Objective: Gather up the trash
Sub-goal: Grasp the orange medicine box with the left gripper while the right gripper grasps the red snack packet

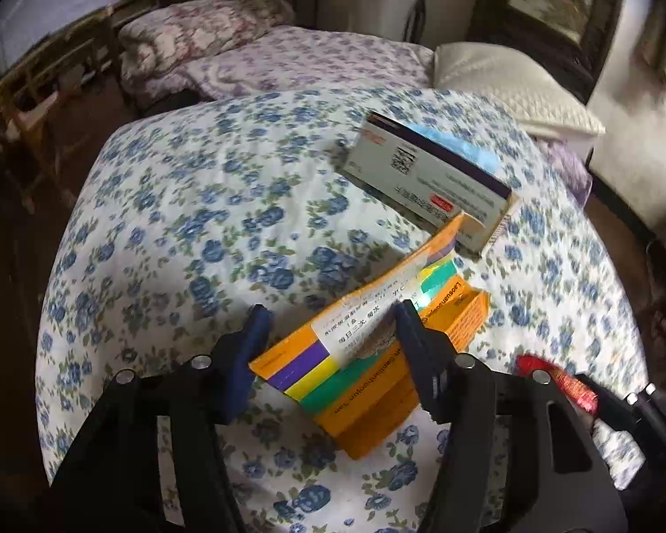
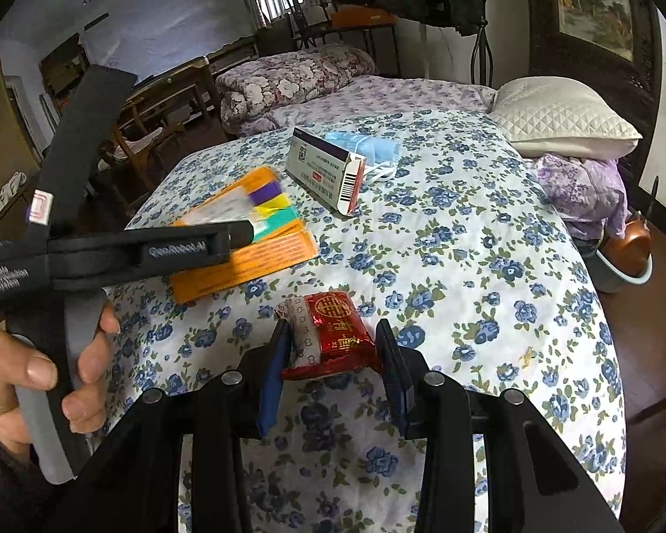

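Left wrist view: the left claw [image 1: 328, 333] stands released over a floral bed quilt [image 1: 177, 204], its fingers straddling the near end of an orange medicine box [image 1: 377, 355]. The box's long axis runs away from the claw toward the upper right, where a white medicine box [image 1: 426, 177] lies just beyond it. One finger appears to overlap the orange box's top face; contact cannot be confirmed.

Right wrist view: the right claw [image 2: 333, 355] brackets a red candy wrapper [image 2: 333, 333], which sits between the fingers with its long axis pointing forward. Whether the fingers press it cannot be told; the jaws look only partly drawn in. A blue face mask [image 2: 373, 146] lies behind the white medicine box [image 2: 328, 169], well apart from both claws. Each hand is nearest its own item, so the coming move looks like a straight closing on both.
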`<state>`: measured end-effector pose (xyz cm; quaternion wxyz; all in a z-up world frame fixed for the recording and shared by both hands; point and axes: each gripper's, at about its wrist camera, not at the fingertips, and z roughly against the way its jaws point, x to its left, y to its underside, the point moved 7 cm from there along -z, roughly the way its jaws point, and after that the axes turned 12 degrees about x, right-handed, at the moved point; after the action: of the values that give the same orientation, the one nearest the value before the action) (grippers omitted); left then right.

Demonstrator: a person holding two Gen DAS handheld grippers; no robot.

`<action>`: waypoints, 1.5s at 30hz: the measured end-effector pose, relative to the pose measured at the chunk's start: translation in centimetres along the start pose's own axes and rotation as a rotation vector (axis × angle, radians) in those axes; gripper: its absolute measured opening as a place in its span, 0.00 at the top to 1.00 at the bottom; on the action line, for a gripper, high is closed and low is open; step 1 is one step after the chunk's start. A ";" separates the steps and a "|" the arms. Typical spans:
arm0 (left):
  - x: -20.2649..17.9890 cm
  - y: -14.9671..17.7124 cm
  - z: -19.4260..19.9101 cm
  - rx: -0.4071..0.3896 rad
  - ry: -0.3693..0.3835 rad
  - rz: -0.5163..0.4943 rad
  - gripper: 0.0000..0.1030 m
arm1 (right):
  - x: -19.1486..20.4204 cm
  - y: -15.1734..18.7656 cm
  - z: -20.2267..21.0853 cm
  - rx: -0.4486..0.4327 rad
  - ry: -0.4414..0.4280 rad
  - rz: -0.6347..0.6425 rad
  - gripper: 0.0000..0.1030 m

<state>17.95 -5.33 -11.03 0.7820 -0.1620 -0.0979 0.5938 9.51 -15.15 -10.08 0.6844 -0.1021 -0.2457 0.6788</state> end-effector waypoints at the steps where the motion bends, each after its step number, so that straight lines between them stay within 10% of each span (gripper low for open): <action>1: -0.3 0.0 0.2 -0.009 -0.007 -0.015 0.49 | 0.0 0.0 0.0 0.000 0.000 -0.001 0.62; 8: -1.2 0.0 2.5 -0.017 0.108 -0.024 0.87 | -0.3 0.0 0.1 -0.006 0.003 -0.004 0.61; 15: -1.0 1.9 3.9 0.027 0.155 -0.012 0.90 | 0.0 0.0 0.2 -0.021 0.013 0.016 0.52; 24: -1.4 2.6 1.1 0.088 0.111 -0.028 0.76 | 0.3 0.1 0.1 -0.011 0.030 0.051 0.51; 29: -0.3 1.6 0.3 0.073 0.145 0.035 0.47 | 0.3 0.2 -0.2 -0.001 0.045 0.060 0.51; 37: 0.3 0.4 0.1 0.058 0.201 0.116 0.40 | 0.7 0.5 -1.0 0.015 0.070 0.093 0.51; 39: 0.1 0.2 0.0 0.059 0.169 0.095 0.48 | 0.8 0.5 -1.1 0.022 0.074 0.099 0.51; 41: -0.3 0.1 0.0 0.063 0.141 0.055 0.79 | 0.8 0.5 -1.1 0.025 0.093 0.104 0.58; 45: -0.1 0.2 0.3 0.080 0.183 0.082 0.86 | 0.8 0.5 -0.8 0.030 0.095 0.102 0.67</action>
<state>17.61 -5.36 -10.87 0.7685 -0.1881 0.0045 0.6116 9.40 -14.21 -10.83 0.6613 -0.1363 -0.1970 0.7108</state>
